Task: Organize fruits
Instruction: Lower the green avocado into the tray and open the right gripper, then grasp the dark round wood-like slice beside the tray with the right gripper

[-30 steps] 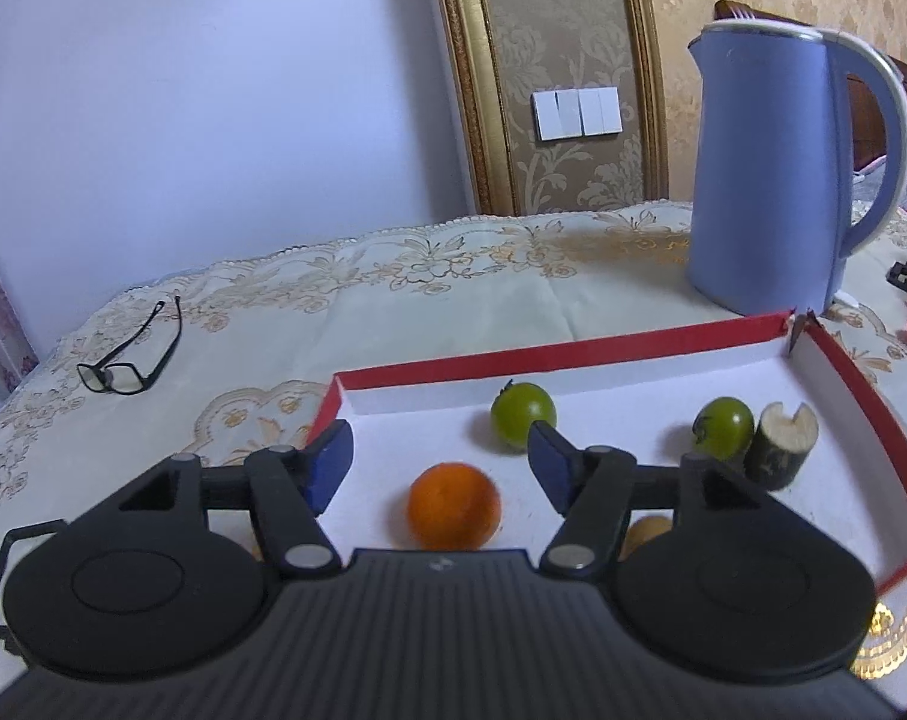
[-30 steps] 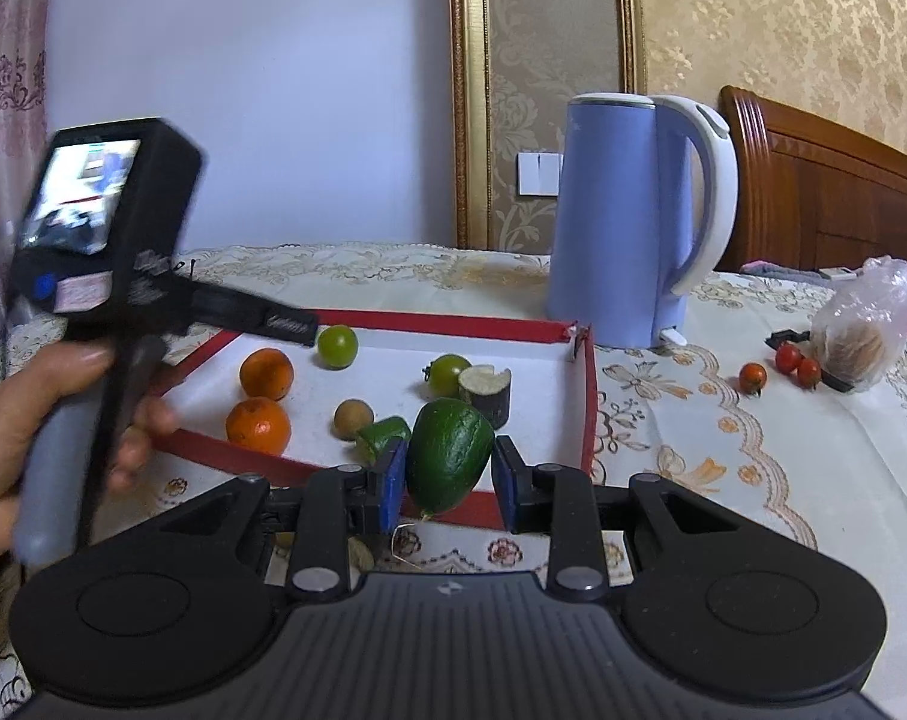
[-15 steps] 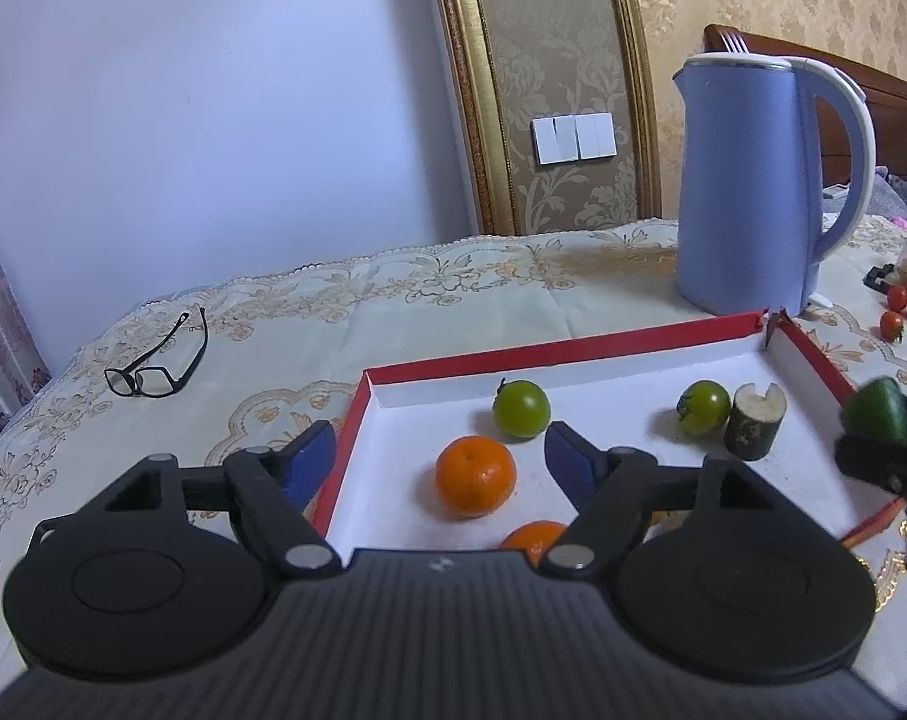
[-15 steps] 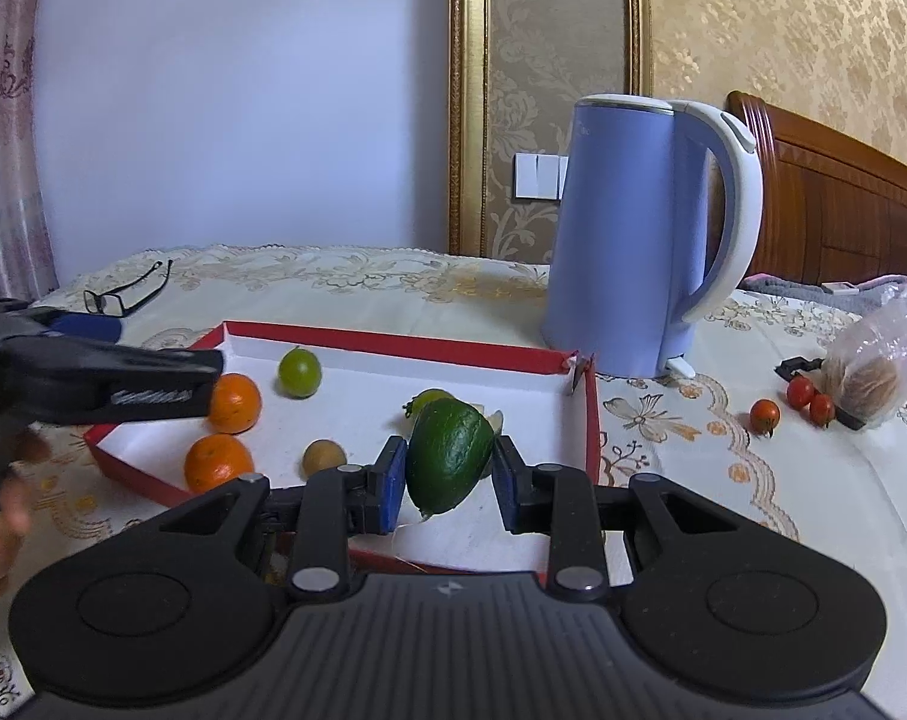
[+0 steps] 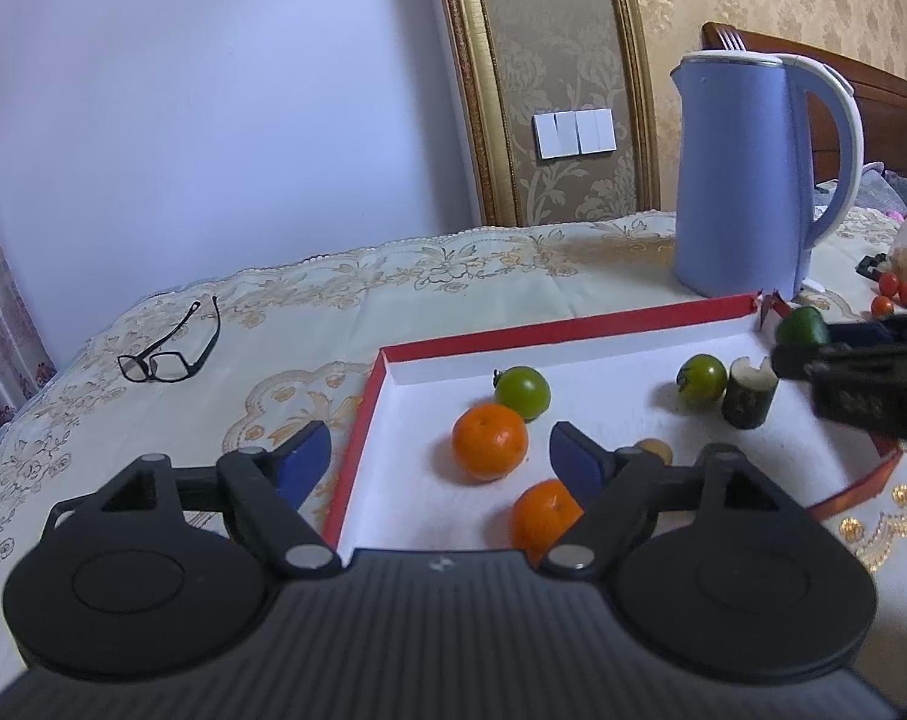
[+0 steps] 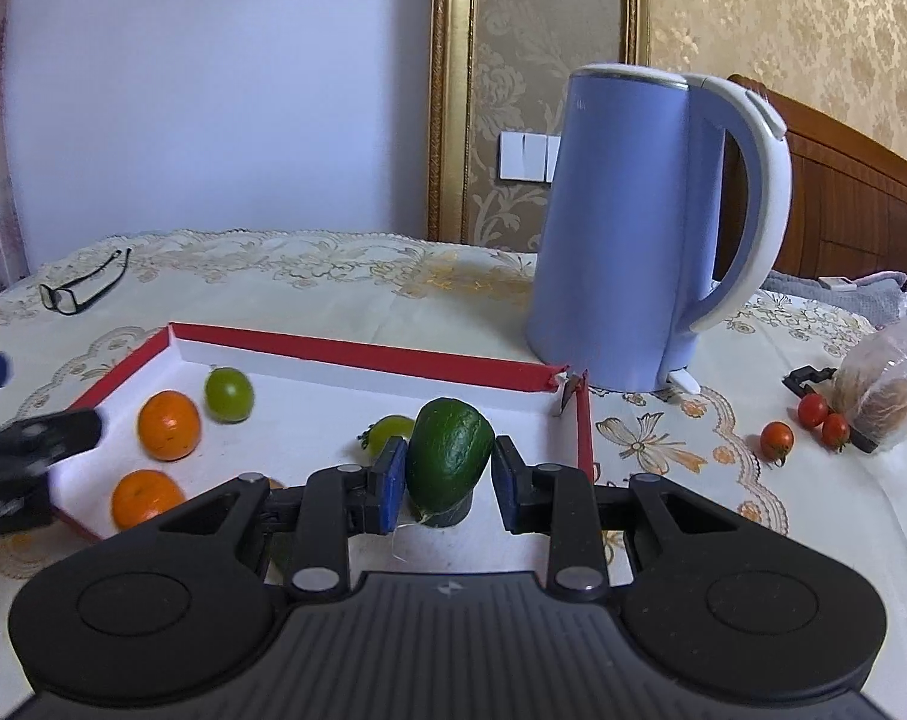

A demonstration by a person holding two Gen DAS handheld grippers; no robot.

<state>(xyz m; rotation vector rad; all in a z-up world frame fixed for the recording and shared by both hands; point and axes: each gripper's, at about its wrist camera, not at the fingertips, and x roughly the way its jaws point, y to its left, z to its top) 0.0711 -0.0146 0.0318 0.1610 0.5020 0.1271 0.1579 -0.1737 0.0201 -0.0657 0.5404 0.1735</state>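
Observation:
My right gripper is shut on a dark green avocado and holds it over the right part of the red-rimmed white tray. In the tray lie two oranges, green tomatoes and a dark cut stub. My left gripper is open and empty over the tray's left rim, with an orange just beyond its fingers. The right gripper with the avocado shows at the right edge of the left wrist view.
A blue electric kettle stands just behind the tray's far right corner. Black glasses lie on the tablecloth to the left. Red cherry tomatoes and a plastic bag lie to the right.
My right gripper has carried the avocado forward from the tray's near rim to over its right part. My left gripper has pulled back and left, away from the orange.

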